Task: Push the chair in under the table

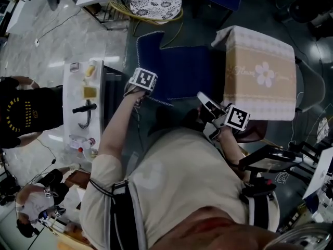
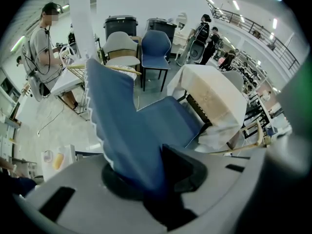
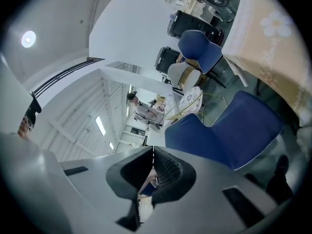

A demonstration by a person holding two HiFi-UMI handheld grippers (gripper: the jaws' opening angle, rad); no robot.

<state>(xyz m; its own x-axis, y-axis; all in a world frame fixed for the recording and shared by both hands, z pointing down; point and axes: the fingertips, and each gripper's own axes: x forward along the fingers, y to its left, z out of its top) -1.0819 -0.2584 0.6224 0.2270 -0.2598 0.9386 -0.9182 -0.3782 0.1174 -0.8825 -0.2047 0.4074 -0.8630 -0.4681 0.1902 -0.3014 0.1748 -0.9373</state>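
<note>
Fingers [image 2: 187, 165] of the left gripper [image 2: 146, 177] pinch the chair [image 2: 165, 116] back; the right gripper [image 3: 152, 172] has its fingers pressed together (empty). A table [image 1: 260, 72] stands just beside the chair on the grey floor [image 1: 244, 9].

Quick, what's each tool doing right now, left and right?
Left tool: closed on the top edge of the blue fabric-covered chair's backrest.
Right tool: closed, holding nothing.
</note>
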